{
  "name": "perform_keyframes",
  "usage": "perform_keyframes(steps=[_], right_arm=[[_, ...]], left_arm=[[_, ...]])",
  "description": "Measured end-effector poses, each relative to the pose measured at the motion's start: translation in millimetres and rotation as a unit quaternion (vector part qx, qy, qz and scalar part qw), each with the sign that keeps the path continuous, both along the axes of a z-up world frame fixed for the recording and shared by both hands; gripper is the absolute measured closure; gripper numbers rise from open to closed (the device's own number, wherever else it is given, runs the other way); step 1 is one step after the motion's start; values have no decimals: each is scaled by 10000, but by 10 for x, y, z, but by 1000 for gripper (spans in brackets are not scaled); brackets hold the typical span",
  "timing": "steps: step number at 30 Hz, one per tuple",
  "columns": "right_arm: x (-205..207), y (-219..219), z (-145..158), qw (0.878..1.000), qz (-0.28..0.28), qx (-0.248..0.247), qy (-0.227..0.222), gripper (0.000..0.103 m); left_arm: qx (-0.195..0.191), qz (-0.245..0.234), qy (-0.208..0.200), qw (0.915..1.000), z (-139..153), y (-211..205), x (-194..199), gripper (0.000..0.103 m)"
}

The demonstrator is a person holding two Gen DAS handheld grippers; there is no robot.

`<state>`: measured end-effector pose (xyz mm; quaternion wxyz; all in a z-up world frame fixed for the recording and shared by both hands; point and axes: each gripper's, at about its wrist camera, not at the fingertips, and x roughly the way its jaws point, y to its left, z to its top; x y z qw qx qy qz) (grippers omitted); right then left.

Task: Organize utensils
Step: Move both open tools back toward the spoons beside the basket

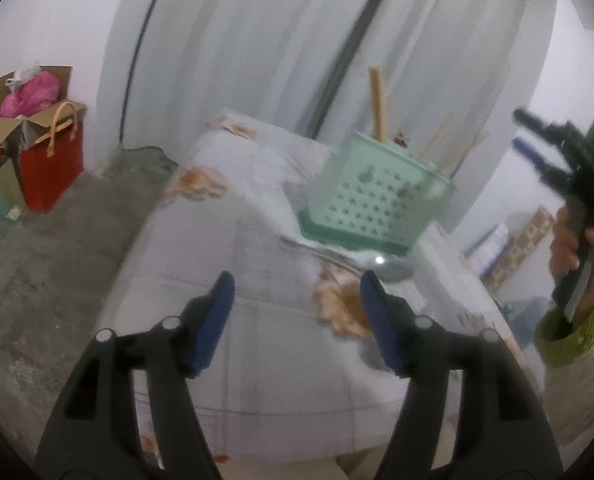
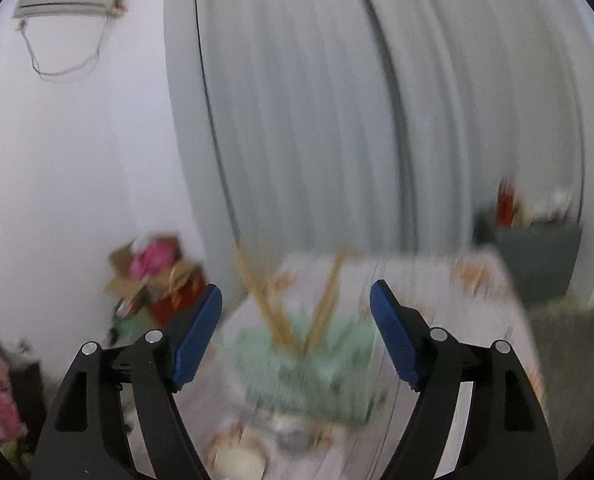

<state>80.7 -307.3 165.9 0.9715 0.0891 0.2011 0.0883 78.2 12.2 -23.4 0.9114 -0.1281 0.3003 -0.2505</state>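
Observation:
A pale green perforated utensil holder (image 1: 377, 196) stands on a table with a light flowered cloth (image 1: 257, 340). A wooden handle (image 1: 378, 104) and thin chopsticks (image 1: 441, 144) stick up out of it. A metal spoon (image 1: 361, 262) lies on the cloth just in front of the holder. My left gripper (image 1: 297, 284) hovers open over the cloth, short of the spoon, with nothing between its fingers. In the blurred right wrist view my right gripper (image 2: 296, 294) is open above the holder (image 2: 309, 372) and its chopsticks (image 2: 265, 304). The left wrist view shows the right gripper (image 1: 537, 144) at the far right, held by a hand.
A red bag (image 1: 53, 164) and cardboard boxes (image 1: 13, 108) stand on the concrete floor at the left. Grey curtains (image 1: 297, 40) hang behind the table. A pale round object (image 2: 239, 462) lies on the cloth near the holder. A dark cabinet (image 2: 537, 256) stands at the right.

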Motion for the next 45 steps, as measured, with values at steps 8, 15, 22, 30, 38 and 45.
perform_keyframes(steps=[8,15,22,30,38,45], right_arm=[[37,154,-1163,9645,1001,458,2399,28],[96,288,-1388,9502,1285,607,2773,29],[85,432,-1334,9531,1320,264,2709,28],[-73,450,-1235,9620,1092,96,2499,15],[-246,354,-1144,9718,539,-226,2285,7],[-334,295,-1106,9743,60,-436,2208,7]], left_arm=[[156,-517,279,9982,-163,-325,-99,41],[332,-636,295,9970,-201,-477,-187,41],[457,-656,324,9963,-225,-527,-197,41],[595,-597,344,9959,-228,-550,-215,32],[706,-493,358,9956,-240,-570,-254,20],[742,-293,440,9958,-237,-562,-229,18]])
